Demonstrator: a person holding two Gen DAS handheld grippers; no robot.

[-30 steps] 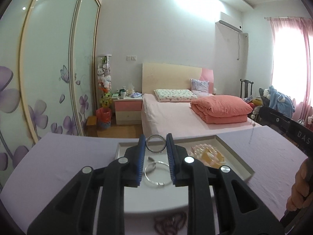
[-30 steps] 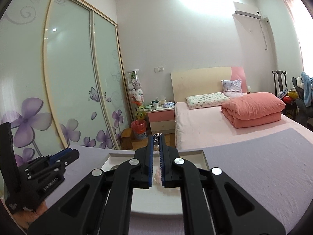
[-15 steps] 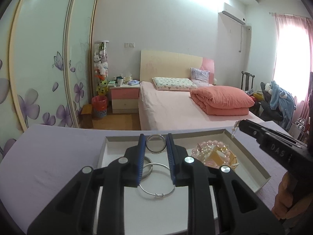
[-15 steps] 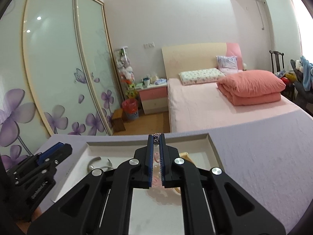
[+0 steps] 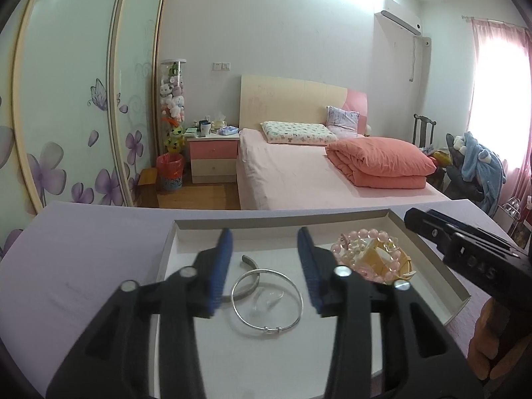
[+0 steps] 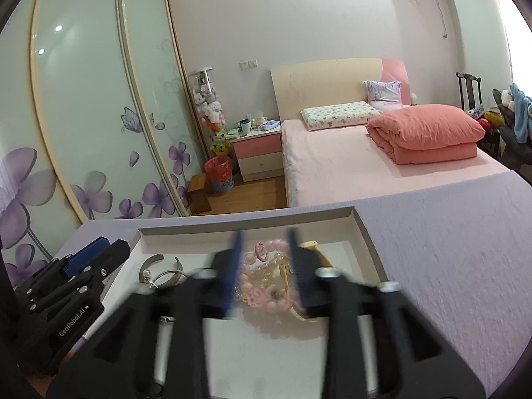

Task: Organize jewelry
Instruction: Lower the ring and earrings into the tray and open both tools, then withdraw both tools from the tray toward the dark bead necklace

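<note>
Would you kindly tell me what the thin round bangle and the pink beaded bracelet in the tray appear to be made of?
The thin round bangle looks like polished silver-toned metal: a slim wire hoop with bright glints and a small clasp. The pink beaded bracelet seems to be glass or plastic beads, glossy and slightly translucent; which of the two I cannot tell.

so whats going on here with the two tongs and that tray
A person is sorting jewelry into a white tray on a lilac-covered table, with tongs in each hand. The left tongs are opening over a thin silver bangle that lies flat in the tray; nothing is pinched. The right tongs are also opening, above a pile of pink and pearl bead bracelets beside a yellow piece. Both tongs are empty at this moment.
</note>
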